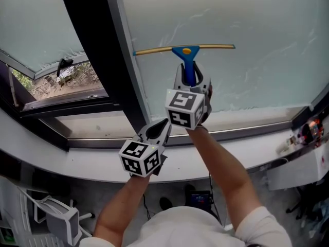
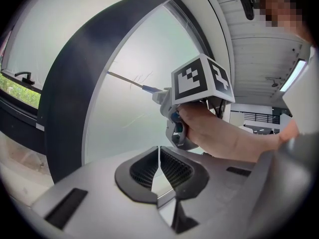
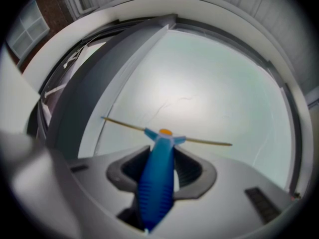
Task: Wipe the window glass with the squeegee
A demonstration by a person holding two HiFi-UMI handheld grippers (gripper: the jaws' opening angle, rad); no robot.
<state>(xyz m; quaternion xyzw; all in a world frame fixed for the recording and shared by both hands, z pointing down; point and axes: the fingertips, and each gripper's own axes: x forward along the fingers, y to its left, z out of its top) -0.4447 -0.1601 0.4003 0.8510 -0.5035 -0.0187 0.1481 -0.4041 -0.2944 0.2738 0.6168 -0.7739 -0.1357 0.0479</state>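
Squeegee (image 1: 188,55): blue ribbed plastic handle and a thin yellowish blade, lying level against the lower part of the window glass (image 1: 247,24).
Right gripper (image 1: 191,78): jaws clamped on the blue handle, with dark ridged pads on either side.
Left gripper (image 1: 157,130): jaws pressed together on nothing, held low near the sill (image 1: 103,163).
Glass: pale, frosted, faintly streaked.
Frame (image 1: 97,45): broad dark upright, with a smaller pane to its left hinged open on greenery.
Sill: smooth and white.
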